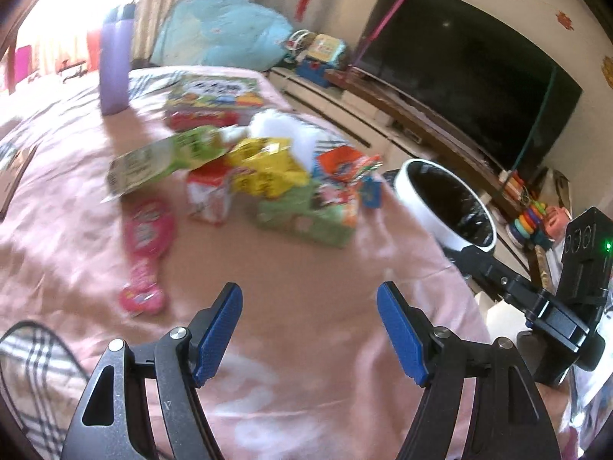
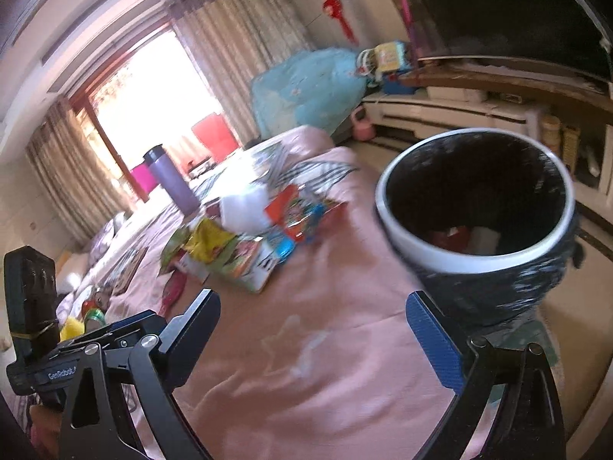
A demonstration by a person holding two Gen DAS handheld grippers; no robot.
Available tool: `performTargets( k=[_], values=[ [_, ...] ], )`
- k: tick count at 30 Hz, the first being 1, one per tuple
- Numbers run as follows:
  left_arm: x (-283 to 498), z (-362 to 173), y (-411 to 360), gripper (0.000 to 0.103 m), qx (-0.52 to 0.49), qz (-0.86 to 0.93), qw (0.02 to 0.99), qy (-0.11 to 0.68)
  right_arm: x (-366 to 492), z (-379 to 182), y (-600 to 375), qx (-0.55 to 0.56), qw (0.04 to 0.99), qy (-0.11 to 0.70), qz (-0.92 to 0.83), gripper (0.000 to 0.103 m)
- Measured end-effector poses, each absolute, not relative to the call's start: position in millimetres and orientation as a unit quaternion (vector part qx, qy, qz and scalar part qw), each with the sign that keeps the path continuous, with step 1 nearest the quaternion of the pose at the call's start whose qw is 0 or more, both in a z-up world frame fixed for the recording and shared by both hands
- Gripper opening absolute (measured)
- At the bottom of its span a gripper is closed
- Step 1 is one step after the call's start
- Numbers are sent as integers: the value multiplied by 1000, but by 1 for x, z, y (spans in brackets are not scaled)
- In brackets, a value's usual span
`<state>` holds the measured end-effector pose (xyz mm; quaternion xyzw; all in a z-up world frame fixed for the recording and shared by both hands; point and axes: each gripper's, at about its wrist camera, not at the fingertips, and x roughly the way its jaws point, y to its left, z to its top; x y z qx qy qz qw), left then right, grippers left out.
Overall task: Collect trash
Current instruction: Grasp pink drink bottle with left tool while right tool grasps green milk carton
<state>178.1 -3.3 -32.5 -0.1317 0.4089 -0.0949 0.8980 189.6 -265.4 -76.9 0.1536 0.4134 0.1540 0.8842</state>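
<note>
— While the pile of wrappers and boxes [image 1: 268, 176] sits in the middle of the bed, what else lies around it?

— A purple bottle [image 1: 114, 65] stands upright behind the pile, and a pink packet [image 1: 147, 245] lies apart on its left in the left wrist view. The trash bin [image 2: 475, 214], white-rimmed with a black liner, stands just beside the bed's edge, right of the pile; a few scraps show at its bottom. Nothing lies on the cover between the claws and the pile.

— And the surface, the room?

— A pink bed cover [image 1: 306, 268], wrinkled. Beyond it are a dark television [image 1: 467, 73] on a low cabinet, a light blue bundle [image 2: 306, 84] by the curtains, and a bright window. Both views are blurred.

— The claws?

— The left claw [image 1: 309, 333] hangs over bare cover with its blue pads moderately spread, gripping nothing. The right claw [image 2: 312, 337] is spread wider, empty as well, its right finger [image 2: 433, 341] low in front of the bin's wall; whether it touches cannot be told.
</note>
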Motion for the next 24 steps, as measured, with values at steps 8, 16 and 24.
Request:
performTargets(
  k=[8, 16, 24],
  values=[
    [175, -27, 34, 72, -146, -59, 896, 415, 199, -79, -226, 102, 871, 425, 226, 98],
    [196, -31, 57, 72, -146, -37, 887, 436, 223, -80, -195, 46, 866, 422, 266, 98],
    [231, -45, 64, 71, -119, -11, 883, 454, 256, -92, -165, -15, 854, 430, 293, 98]
  ],
)
